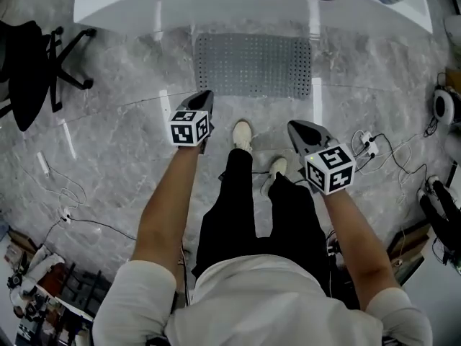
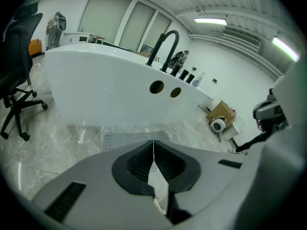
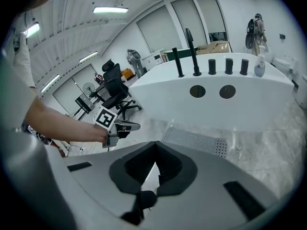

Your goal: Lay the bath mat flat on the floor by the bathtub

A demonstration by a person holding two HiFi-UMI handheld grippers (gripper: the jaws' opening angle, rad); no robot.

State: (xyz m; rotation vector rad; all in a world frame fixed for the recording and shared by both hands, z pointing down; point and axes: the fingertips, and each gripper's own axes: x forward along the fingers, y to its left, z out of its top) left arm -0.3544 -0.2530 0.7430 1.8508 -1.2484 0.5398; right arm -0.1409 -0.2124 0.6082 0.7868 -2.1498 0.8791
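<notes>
The grey bath mat (image 1: 253, 65) lies flat on the floor just beside the bathtub (image 1: 180, 9), long axis along its wall, ahead of me — left gripper (image 1: 204, 98) nearer than right gripper (image 1: 295, 127), both jaws clenched on nothing.

**Legible text: none found**

No words, brands or numbers can be read in any view. The only print is black-and-white square code patterns (machine markers, not lettering) on the left marker cube (image 1: 191, 127) and the right marker cube (image 1: 330, 168). The cardboard box (image 2: 221, 112) shows no readable print.
</notes>
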